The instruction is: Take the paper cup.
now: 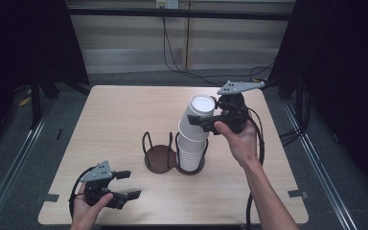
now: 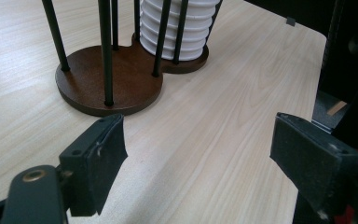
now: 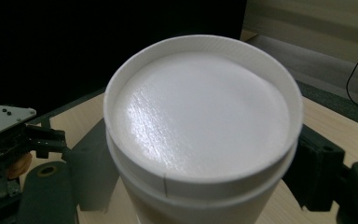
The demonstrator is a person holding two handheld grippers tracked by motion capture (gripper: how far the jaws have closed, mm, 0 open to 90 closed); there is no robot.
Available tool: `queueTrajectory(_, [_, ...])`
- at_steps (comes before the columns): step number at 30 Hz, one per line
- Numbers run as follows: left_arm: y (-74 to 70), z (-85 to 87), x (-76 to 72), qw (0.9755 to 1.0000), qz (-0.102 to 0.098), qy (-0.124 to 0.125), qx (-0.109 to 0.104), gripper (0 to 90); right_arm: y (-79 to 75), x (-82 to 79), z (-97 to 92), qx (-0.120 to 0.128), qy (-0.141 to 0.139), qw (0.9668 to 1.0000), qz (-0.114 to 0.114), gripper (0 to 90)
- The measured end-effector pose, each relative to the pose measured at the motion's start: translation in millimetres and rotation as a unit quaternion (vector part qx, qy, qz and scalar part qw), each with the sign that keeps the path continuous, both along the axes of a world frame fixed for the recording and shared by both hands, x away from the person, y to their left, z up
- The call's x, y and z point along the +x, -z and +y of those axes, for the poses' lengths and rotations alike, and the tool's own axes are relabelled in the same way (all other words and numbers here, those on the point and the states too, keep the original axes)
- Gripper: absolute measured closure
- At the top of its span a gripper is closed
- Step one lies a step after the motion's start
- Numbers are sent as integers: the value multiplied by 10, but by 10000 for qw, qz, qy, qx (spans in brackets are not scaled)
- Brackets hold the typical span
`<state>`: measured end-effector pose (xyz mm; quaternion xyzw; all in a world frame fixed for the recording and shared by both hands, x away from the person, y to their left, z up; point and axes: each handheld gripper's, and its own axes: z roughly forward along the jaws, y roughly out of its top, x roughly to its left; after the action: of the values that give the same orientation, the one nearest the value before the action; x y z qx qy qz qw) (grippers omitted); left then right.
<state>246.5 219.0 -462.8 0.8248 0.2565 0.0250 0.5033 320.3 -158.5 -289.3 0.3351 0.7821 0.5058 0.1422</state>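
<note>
The right gripper (image 1: 202, 120) has its jaws clamped on the upper cups (image 1: 197, 115), above the stack (image 1: 191, 153) in the right bay of the holder (image 1: 159, 158). The left gripper (image 1: 124, 184), jaws open and empty, rests on the bench (image 1: 120, 110) near the holder's left bay.

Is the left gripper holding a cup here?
No. The left gripper has open jaws with only bare table between them, while the cup stack sits farther off in the holder.
</note>
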Motion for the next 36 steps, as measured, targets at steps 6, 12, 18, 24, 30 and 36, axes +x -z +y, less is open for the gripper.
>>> queueTrajectory(6, [1,0,1,10000,4,-2,11,178,-30,-24,-42,120,58,9999,-69,234])
queueTrajectory(12, [1,2,3,10000,15,-9,-3,178,-49,-49,-70,245,122,9995,-166,236])
queueTrajectory(18, [2,1,5,10000,26,-15,-1,179,-73,-70,-115,408,168,9987,-269,236])
queueTrajectory(24, [4,0,10,10000,44,-57,9,179,-88,-93,-164,594,236,9975,-301,237])
queueTrajectory(30, [8,-2,13,10000,58,-56,15,180,-95,-113,-194,696,218,9968,-341,237])
queueTrajectory(36, [10,0,11,10000,68,-53,-9,180,-103,-139,-226,827,212,9956,-389,238])
